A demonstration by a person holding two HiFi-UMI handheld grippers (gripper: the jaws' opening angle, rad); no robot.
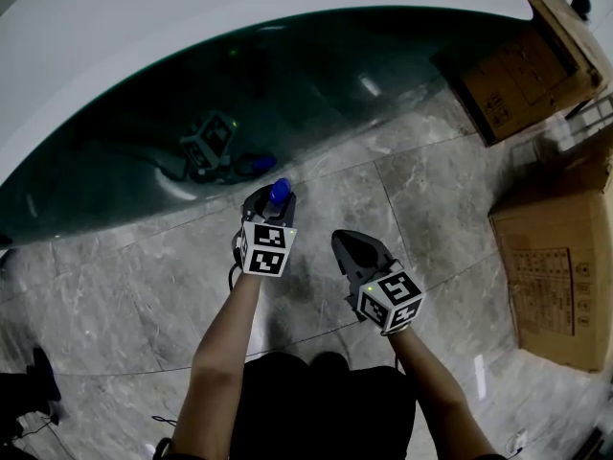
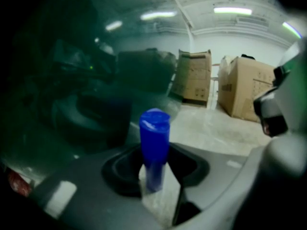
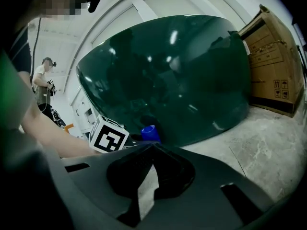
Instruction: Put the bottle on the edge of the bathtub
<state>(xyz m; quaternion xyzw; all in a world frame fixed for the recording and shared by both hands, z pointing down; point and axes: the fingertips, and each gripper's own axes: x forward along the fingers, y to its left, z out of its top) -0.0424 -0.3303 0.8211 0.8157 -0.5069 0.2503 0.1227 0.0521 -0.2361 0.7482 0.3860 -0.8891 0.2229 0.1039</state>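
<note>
The left gripper (image 1: 273, 199) clamps a blue plastic bottle (image 2: 154, 145) near the dark green glossy bathtub (image 1: 383, 65); the bottle's blurred lower half sinks between the jaws. The right gripper (image 3: 152, 148) is closed on nothing. Brown cardboard boxes (image 1: 560, 276) are cut off at the frame's edge.

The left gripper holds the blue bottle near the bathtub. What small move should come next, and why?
Probably raise the left gripper and carry it forward to the white edge of the bathtub. The bottle stands upright, gripped between its jaws, but it is low, beside the tub's dark green wall, not over the edge.
</note>
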